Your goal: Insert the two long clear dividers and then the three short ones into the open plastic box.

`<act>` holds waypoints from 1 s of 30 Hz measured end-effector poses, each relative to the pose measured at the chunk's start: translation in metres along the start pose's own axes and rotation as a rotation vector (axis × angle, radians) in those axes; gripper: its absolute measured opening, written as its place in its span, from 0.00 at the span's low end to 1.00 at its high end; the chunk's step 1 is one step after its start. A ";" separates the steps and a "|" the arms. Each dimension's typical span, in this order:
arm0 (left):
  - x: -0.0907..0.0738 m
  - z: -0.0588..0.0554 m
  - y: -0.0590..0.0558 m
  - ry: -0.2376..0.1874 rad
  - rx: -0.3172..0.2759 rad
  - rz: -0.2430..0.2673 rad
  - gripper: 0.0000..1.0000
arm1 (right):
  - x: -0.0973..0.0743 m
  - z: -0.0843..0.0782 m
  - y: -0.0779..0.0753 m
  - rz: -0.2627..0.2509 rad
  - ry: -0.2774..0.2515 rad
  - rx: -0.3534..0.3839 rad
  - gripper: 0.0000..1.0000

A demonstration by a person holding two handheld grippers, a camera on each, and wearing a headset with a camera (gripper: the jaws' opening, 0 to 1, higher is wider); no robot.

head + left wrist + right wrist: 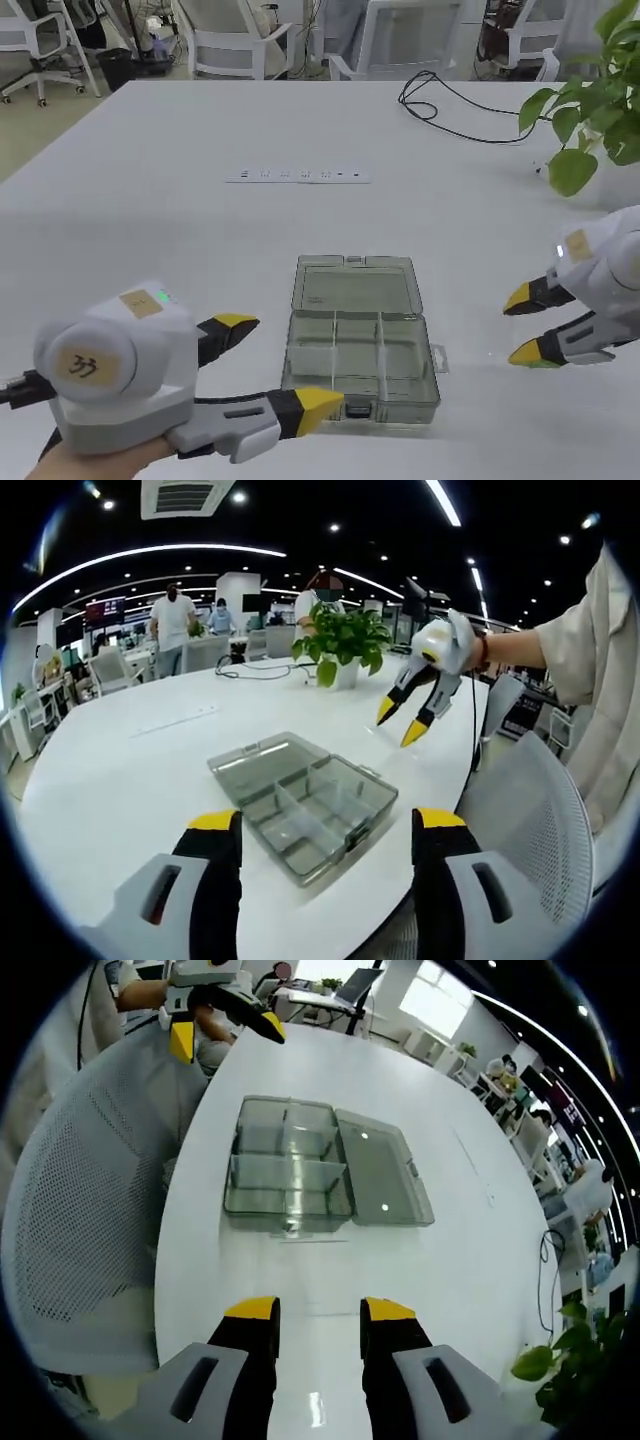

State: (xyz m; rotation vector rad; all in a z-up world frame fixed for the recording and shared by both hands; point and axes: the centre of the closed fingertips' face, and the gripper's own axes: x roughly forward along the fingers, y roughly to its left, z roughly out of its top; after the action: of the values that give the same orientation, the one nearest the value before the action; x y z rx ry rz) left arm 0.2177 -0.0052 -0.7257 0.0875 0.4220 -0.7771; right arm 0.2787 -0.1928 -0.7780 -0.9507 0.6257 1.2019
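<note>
The clear plastic box (358, 378) lies open on the white table, its lid (355, 287) folded flat on the far side. Clear dividers (380, 352) stand inside the base and split it into several compartments. My left gripper (278, 362) hovers at the box's near left corner, open, with nothing between its jaws. My right gripper (522, 325) hangs to the right of the box, apart from it, open and empty. The box (318, 807) lies ahead of the left jaws, with the right gripper (408, 716) beyond it. In the right gripper view the box (288, 1170) lies ahead of the gripper (320, 1310).
A flat white strip (297, 175) lies farther back on the table. A black cable (450, 100) loops at the far right, beside a potted plant (590, 110). Office chairs (235, 40) stand past the far edge. A mesh chair (90, 1220) is at the near edge.
</note>
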 end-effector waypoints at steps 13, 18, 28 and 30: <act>0.007 0.001 -0.004 -0.024 -0.085 -0.015 0.58 | 0.009 0.071 0.010 -0.045 -0.185 -0.030 0.33; 0.009 0.004 -0.006 -0.041 -0.123 -0.027 0.52 | 0.016 0.094 0.019 -0.053 -0.241 -0.039 0.33; 0.011 0.014 -0.008 -0.099 -0.252 -0.065 0.39 | 0.023 0.130 0.032 -0.061 -0.322 -0.057 0.33; 0.012 0.014 -0.008 -0.108 -0.278 -0.072 0.36 | 0.024 0.134 0.035 -0.061 -0.331 -0.067 0.33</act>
State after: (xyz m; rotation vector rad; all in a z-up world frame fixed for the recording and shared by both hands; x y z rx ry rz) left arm 0.2240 -0.0220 -0.7167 -0.2295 0.4280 -0.7828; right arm 0.2417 -0.0620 -0.7419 -0.7966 0.2925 1.2966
